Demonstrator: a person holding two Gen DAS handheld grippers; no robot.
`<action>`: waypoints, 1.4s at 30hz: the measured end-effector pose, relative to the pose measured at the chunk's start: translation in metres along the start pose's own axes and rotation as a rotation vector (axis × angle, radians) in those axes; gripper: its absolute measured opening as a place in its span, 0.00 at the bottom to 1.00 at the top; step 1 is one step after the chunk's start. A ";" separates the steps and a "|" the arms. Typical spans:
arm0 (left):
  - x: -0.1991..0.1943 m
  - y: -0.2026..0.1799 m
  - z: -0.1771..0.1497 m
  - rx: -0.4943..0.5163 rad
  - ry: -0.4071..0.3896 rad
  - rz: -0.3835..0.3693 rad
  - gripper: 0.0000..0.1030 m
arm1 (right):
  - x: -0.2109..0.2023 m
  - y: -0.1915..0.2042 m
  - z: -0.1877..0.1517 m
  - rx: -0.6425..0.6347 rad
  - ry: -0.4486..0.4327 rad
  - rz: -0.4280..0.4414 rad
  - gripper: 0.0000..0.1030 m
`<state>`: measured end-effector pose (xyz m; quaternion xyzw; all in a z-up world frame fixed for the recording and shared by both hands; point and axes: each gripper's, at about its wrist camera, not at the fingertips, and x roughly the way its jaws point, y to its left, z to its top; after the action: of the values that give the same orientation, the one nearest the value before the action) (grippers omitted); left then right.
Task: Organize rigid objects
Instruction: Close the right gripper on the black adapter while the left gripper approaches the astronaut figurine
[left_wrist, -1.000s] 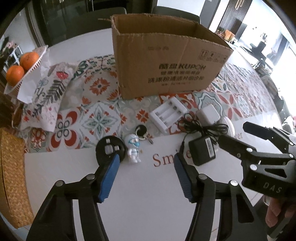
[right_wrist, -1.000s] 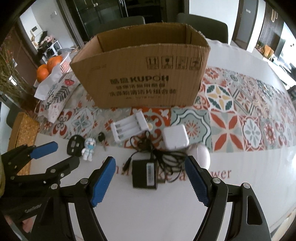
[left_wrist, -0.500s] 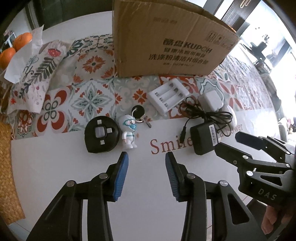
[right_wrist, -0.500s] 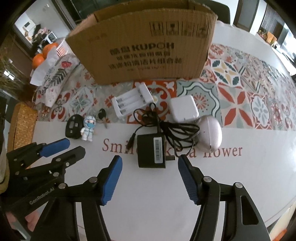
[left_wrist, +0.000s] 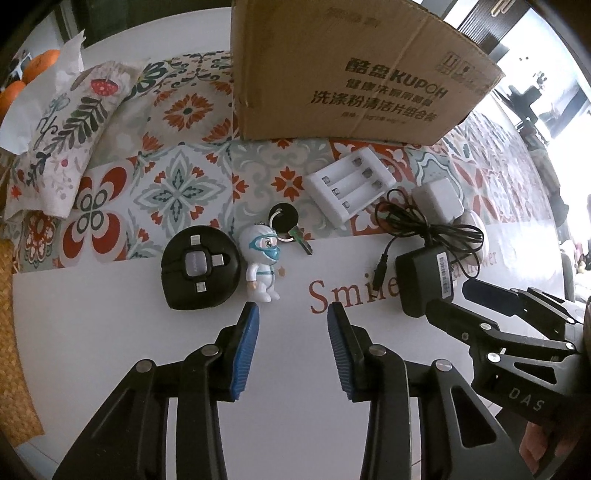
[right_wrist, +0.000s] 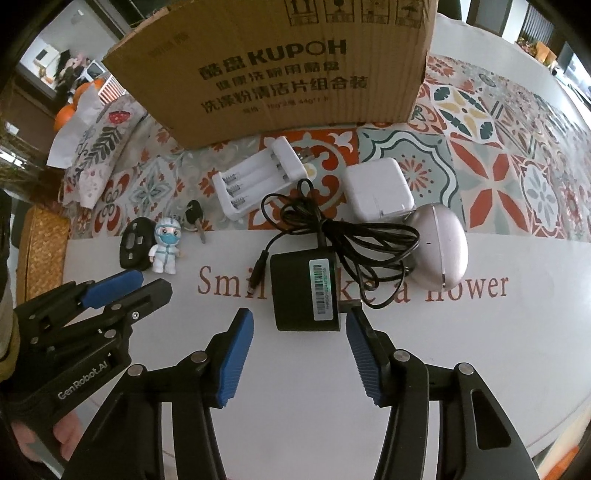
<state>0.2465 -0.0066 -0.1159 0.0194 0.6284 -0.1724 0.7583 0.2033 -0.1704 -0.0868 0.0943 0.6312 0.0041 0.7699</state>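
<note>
Both claws hang over the white tabletop (right_wrist: 480, 350), jaws just narrowed yet apart, gripping nothing. The right gripper (right_wrist: 300, 345) seems sized to the black plastic power adapter (right_wrist: 304, 291) just ahead; the left gripper (left_wrist: 293, 343) to the small white masked figurine (left_wrist: 263, 264), the open brown cardboard box (left_wrist: 332, 70) waiting beyond.

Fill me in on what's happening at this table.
A person holds a gripper in each hand above small items lying in front of a cardboard box. The left gripper hovers near a little figurine; the right gripper is just short of a black power adapter. Both jaws have just been closing, with nothing between them. Nothing is picked up yet.
</note>
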 end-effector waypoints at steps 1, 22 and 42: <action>0.002 0.002 0.001 -0.004 0.004 0.002 0.37 | 0.001 0.001 0.001 -0.001 0.001 0.000 0.52; 0.029 0.012 0.020 -0.074 0.036 -0.011 0.37 | 0.028 0.008 0.021 0.001 0.022 -0.017 0.49; 0.053 -0.006 0.059 -0.074 0.011 0.022 0.58 | 0.047 0.003 0.040 0.026 0.044 0.006 0.45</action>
<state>0.3083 -0.0392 -0.1533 -0.0010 0.6385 -0.1407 0.7567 0.2519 -0.1667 -0.1250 0.1061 0.6476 0.0006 0.7545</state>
